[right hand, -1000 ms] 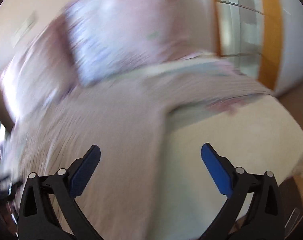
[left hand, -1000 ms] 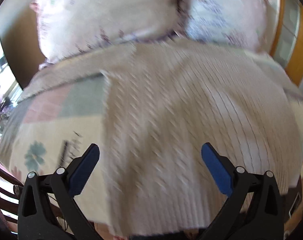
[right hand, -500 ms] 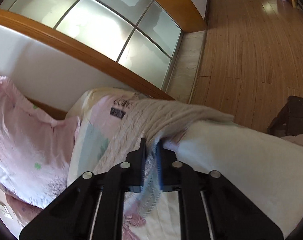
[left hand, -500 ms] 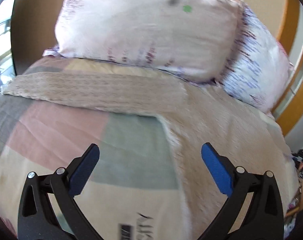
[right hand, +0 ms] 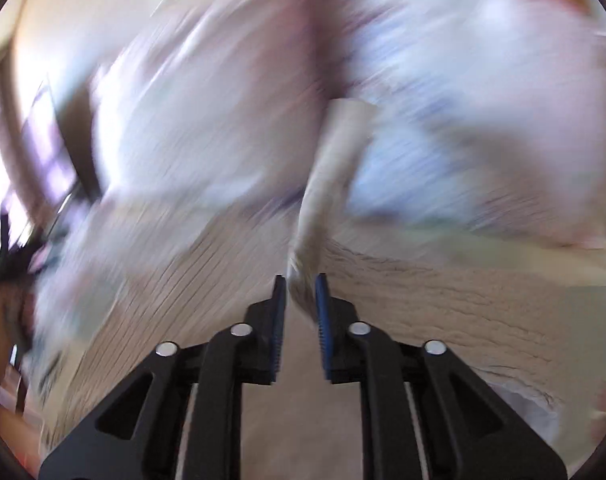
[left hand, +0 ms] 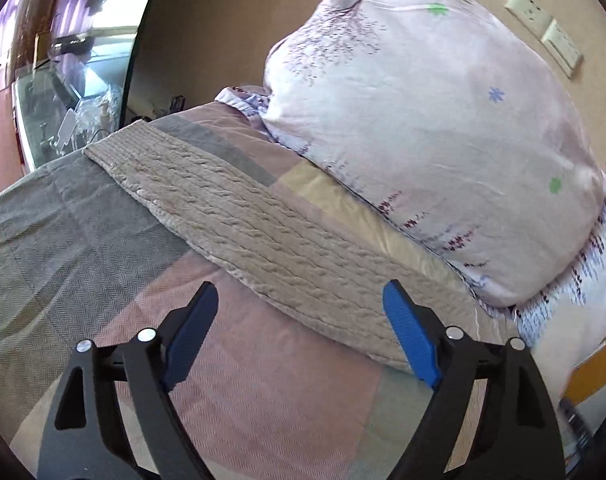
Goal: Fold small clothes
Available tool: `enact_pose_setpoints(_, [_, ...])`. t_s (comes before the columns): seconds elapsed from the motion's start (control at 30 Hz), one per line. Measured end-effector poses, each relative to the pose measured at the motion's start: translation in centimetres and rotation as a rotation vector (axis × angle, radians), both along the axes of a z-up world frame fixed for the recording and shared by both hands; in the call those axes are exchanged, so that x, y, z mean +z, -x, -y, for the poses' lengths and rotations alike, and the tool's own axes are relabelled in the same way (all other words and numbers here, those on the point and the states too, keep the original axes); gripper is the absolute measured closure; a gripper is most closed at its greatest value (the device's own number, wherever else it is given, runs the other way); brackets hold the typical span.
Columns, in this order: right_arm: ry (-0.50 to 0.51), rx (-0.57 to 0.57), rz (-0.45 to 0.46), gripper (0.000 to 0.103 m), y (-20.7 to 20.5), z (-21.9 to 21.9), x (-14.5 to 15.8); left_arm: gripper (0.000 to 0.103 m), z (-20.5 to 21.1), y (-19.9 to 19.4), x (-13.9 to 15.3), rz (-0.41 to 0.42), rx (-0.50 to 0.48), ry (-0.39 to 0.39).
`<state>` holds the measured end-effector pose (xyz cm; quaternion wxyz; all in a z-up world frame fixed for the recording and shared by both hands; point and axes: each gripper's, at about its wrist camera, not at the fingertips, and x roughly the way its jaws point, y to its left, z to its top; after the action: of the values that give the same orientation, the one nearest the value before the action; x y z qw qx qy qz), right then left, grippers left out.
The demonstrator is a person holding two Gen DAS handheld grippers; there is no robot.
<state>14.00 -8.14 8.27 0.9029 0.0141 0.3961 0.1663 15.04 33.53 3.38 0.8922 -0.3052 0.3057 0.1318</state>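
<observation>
A beige cable-knit sweater lies on the bed. In the left wrist view one sleeve (left hand: 263,236) stretches flat from the upper left to the lower right. My left gripper (left hand: 303,340) is open and empty, hovering just in front of that sleeve. In the blurred right wrist view my right gripper (right hand: 301,300) is shut on the other sleeve (right hand: 327,176), which rises from the jaws. The sweater's body (right hand: 443,300) spreads below and to both sides.
A patchwork bedspread (left hand: 83,248) covers the bed. A pink floral pillow (left hand: 423,120) leans behind the sleeve, with a second pillow (left hand: 583,280) to its right. A desk with clutter (left hand: 71,112) stands beyond the bed's left edge. Wall sockets (left hand: 543,24) are above.
My left gripper has swung left from the sweater's body toward the outstretched sleeve. My right gripper closed on the other sleeve and is now moving it fast back over the sweater.
</observation>
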Motion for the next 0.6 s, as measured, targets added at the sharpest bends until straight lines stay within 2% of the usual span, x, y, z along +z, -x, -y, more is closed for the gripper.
enact_pose_setpoints(0.07, [-0.012, 0.036, -0.038, 0.081, 0.1, -1.6, -1.3, 0.027, -1.6, -0.5, -0.6, -0.019, 0.042, 0.048])
enact_pose_setpoints(0.1, [-0.030, 0.023, -0.033, 0.067, 0.5, -1.3, -1.4, 0.030, -2.5, -0.6, -1.0, -0.022, 0.068, 0.078])
enact_pose_setpoints(0.13, [-0.047, -0.016, -0.017, 0.049, 0.8, -0.1, -1.1, 0.031, -3.4, -0.6, -1.3, -0.021, 0.091, 0.105])
enact_pose_setpoints(0.2, [-0.065, -0.105, 0.023, 0.037, 0.4, 3.3, 0.2, 0.037, -5.6, -0.7, -2.3, -0.025, 0.150, 0.174])
enact_pose_setpoints(0.27, [-0.060, -0.191, 0.040, 0.036, 0.2, 7.1, 1.3, 0.043, -7.5, -0.6, -2.9, 0.005, 0.203, 0.231])
enact_pose_setpoints(0.33, [-0.063, -0.265, 0.036, 0.034, 0.8, 10.0, 1.5, 0.044, -9.1, -0.7, -3.4, 0.027, 0.233, 0.283])
enact_pose_setpoints(0.4, [-0.080, -0.340, 0.022, 0.032, 1.0, 12.8, 1.2, 0.053, -9.9, -1.2, -3.5, 0.014, 0.249, 0.287])
enact_pose_setpoints(0.43, [-0.089, -0.366, 0.017, 0.032, 1.2, 13.9, 1.0, 0.061, -10.3, -1.7, -3.6, -0.007, 0.249, 0.276])
enact_pose_setpoints(0.47, [-0.102, -0.394, 0.011, 0.032, 1.8, 15.2, 0.8, 0.087, -10.4, -2.2, -3.7, -0.023, 0.240, 0.268])
enact_pose_setpoints(0.5, [-0.111, -0.410, 0.008, 0.032, 2.0, 15.8, 0.5, 0.097, -10.5, -2.6, -3.6, -0.041, 0.237, 0.254])
enact_pose_setpoints(0.57, [-0.129, -0.438, 0.006, 0.032, 2.8, 16.9, -0.1, 0.097, -8.9, -3.3, -1.6, -0.040, 0.210, 0.164])
enact_pose_setpoints(0.6, [-0.134, -0.443, 0.008, 0.032, 3.1, 17.3, -0.2, 0.097, -7.5, -3.7, -0.1, -0.025, 0.164, 0.108])
